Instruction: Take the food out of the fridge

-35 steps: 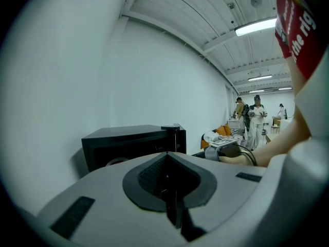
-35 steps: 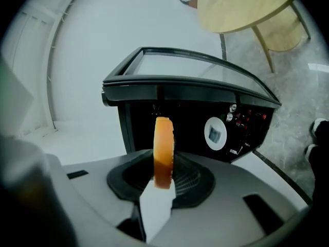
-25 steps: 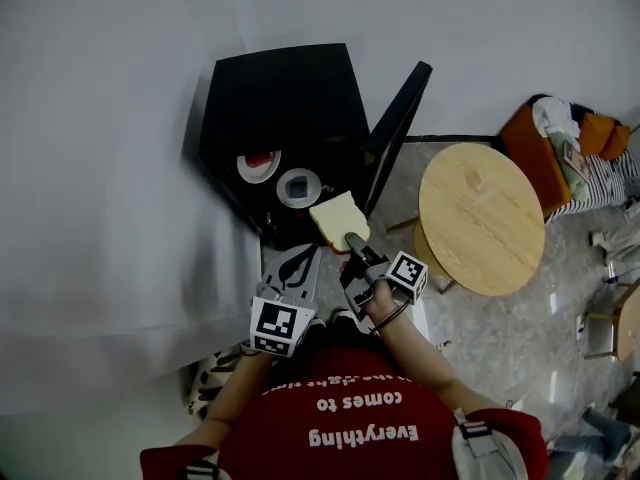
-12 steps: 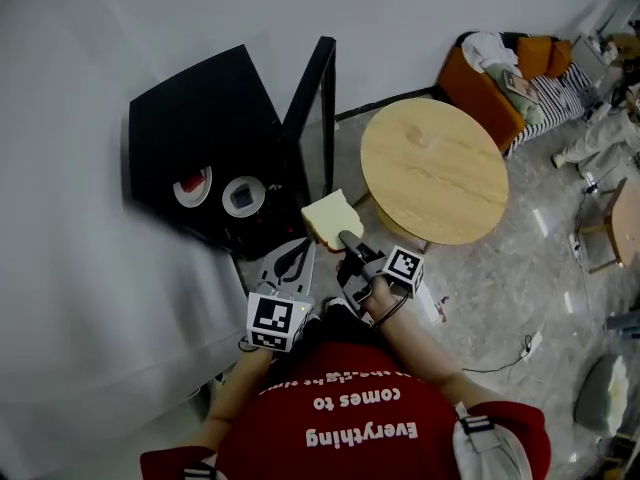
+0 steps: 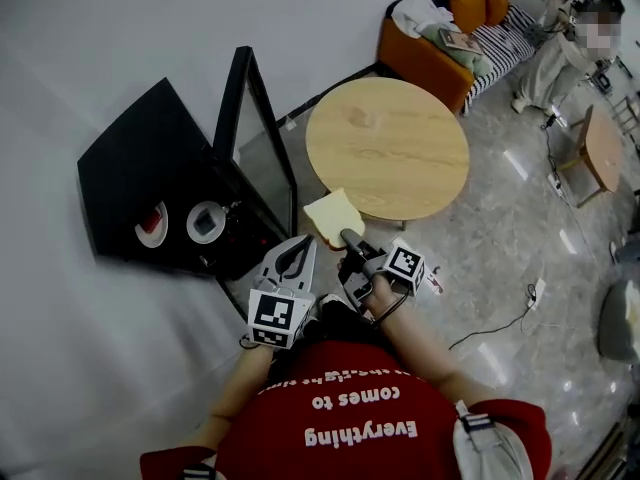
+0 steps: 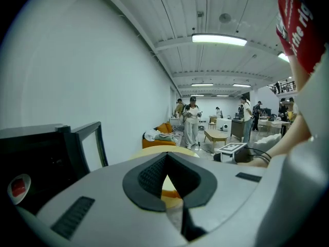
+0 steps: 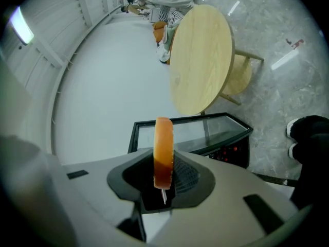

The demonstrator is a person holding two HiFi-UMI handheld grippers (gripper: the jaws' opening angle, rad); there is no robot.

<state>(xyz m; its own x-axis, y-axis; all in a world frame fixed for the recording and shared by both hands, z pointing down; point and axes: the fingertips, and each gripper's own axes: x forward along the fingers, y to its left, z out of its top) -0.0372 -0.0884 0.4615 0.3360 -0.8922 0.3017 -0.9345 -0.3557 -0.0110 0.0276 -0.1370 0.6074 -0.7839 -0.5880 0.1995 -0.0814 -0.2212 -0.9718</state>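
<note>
Pale, brown-crusted, a bread slice point(image 5: 333, 215) is clamped edge-on by the right gripper point(image 5: 352, 238), whose jaws are closed partway onto it. The slice is held in the air outside the black fridge point(image 5: 120, 158), just beside the open glass door point(image 5: 262, 153) and near the round wooden table point(image 5: 390, 148). The left gripper point(image 5: 298, 250) is held alongside, its jaws brought together with nothing between them. Two white dishes point(image 5: 205, 221) are seen inside the fridge, one bearing something red.
</note>
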